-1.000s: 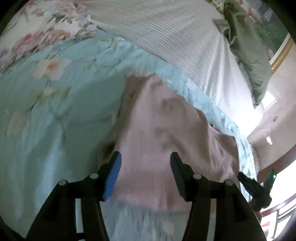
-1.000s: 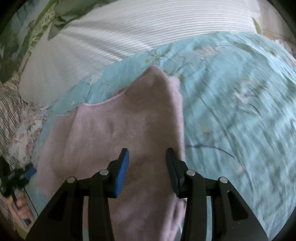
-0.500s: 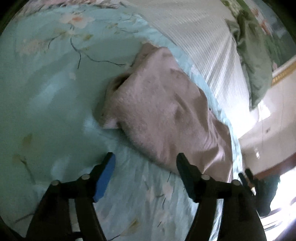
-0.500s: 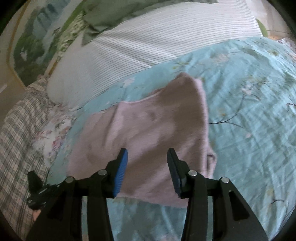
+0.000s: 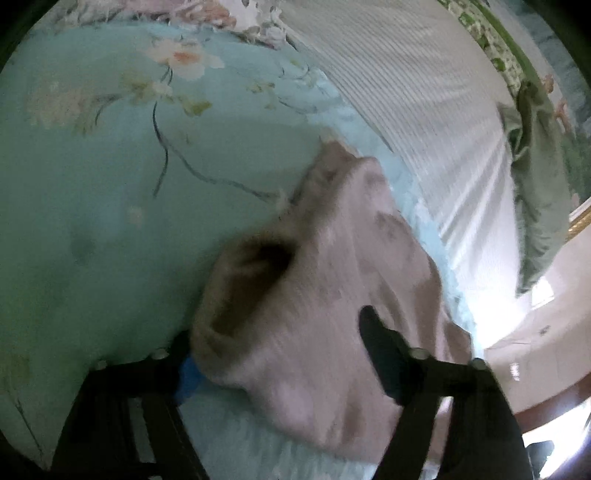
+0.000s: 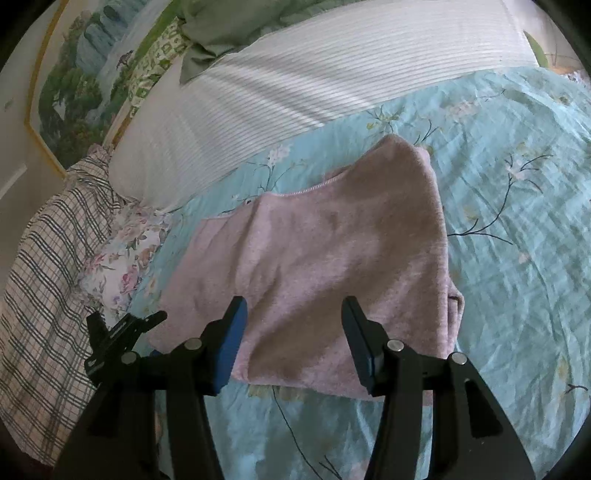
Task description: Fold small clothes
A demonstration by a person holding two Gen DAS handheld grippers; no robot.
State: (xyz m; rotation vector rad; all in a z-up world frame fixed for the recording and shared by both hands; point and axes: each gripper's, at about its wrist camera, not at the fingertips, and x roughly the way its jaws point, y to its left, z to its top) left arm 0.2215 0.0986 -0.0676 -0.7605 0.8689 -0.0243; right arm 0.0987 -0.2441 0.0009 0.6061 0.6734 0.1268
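Note:
A small pink garment [image 6: 332, 258] lies partly folded on the light blue floral bedspread [image 6: 517, 240]. In the left wrist view the garment [image 5: 332, 295] fills the space between the jaws of my left gripper [image 5: 280, 354]. The jaws stand wide apart, one on each side of the garment's near edge, and cloth hides the left fingertip. My right gripper [image 6: 295, 332] is open and empty, hovering over the garment's near edge. The left gripper's tip [image 6: 122, 328] shows at the garment's left end in the right wrist view.
A white ribbed pillow [image 6: 314, 85] lies behind the garment, with a green cloth [image 6: 229, 26] on it. A plaid fabric [image 6: 44, 277] and a floral pillow [image 6: 122, 258] lie at the left. A framed landscape picture [image 6: 74, 85] hangs behind.
My left gripper has moved forward onto the garment, which now sits between its jaws. My right gripper has drawn back a little and stays open.

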